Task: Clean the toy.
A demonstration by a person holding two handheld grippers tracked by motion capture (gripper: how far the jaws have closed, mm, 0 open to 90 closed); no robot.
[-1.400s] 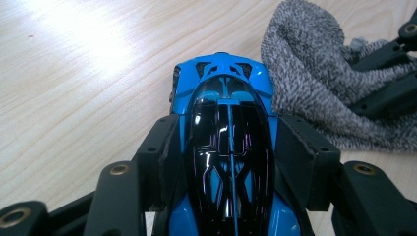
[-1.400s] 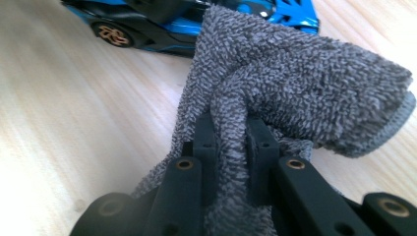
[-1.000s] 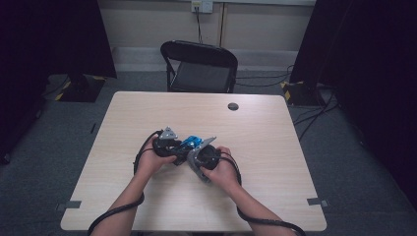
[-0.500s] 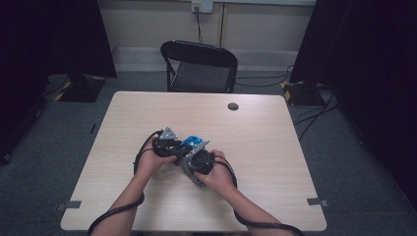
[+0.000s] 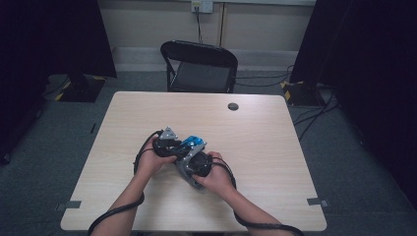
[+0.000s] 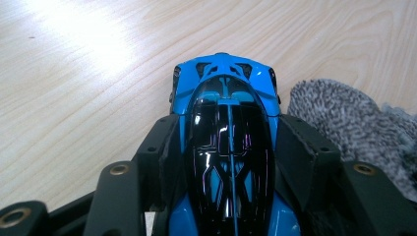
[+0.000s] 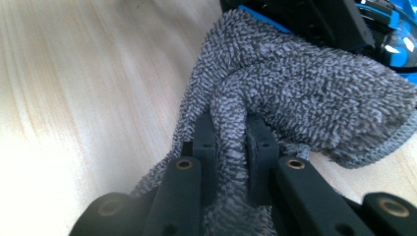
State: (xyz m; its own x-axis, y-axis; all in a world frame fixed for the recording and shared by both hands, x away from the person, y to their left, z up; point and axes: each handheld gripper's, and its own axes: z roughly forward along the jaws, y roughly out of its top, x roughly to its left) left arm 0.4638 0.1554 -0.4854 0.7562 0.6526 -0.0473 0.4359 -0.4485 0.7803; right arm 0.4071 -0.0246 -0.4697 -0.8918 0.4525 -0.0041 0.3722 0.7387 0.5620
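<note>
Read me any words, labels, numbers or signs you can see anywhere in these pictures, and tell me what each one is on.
None can be read: the blue toy car in the left gripper, the grey cloth in the right gripper, the table and the chair carry no legible text.
The wall socket is too small to tell.

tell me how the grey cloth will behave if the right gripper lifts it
The cloth is probably floppy: it folds and bunches where the right gripper pinches it, so the free end would likely droop. Its thick looped pile suggests it is light and unlikely to slip. It lies against the toy car, so it may drag across it.
</note>
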